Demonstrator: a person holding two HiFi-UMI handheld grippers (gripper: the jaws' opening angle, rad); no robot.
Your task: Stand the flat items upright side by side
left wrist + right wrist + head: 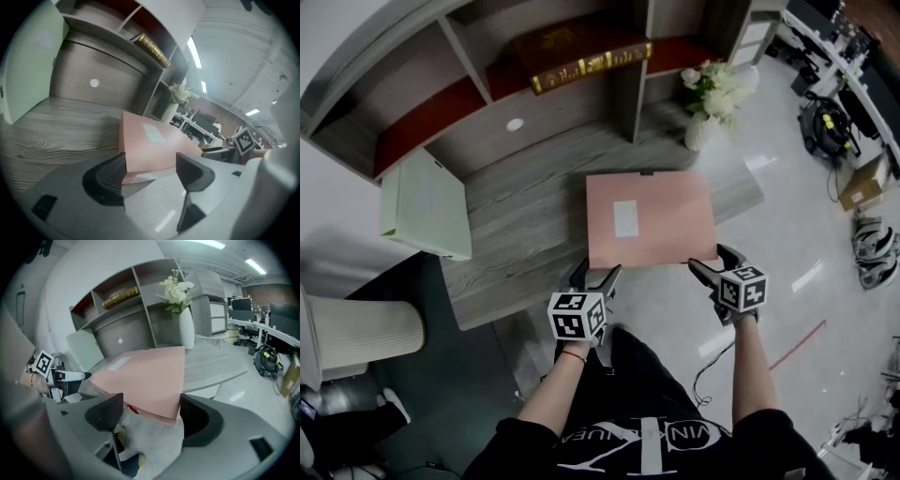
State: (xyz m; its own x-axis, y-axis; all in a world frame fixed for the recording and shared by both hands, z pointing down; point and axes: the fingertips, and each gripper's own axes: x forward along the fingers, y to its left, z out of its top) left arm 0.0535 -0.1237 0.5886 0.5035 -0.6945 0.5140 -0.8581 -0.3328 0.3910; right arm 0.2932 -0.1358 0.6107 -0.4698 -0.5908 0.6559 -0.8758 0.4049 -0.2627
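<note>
Pink folder [650,217]: flat on the desk [534,206], near edge overhanging; probably light, stiff, smooth (could slip). Left gripper [596,272] and right gripper [712,262], jaws wide and unclamped, sit at its near corners, the likely hold.

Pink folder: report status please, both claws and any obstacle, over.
Pink folder flat, near edge overhanging desk. Left claw, right claw open at its corners. Green folder leans apart, left.
</note>
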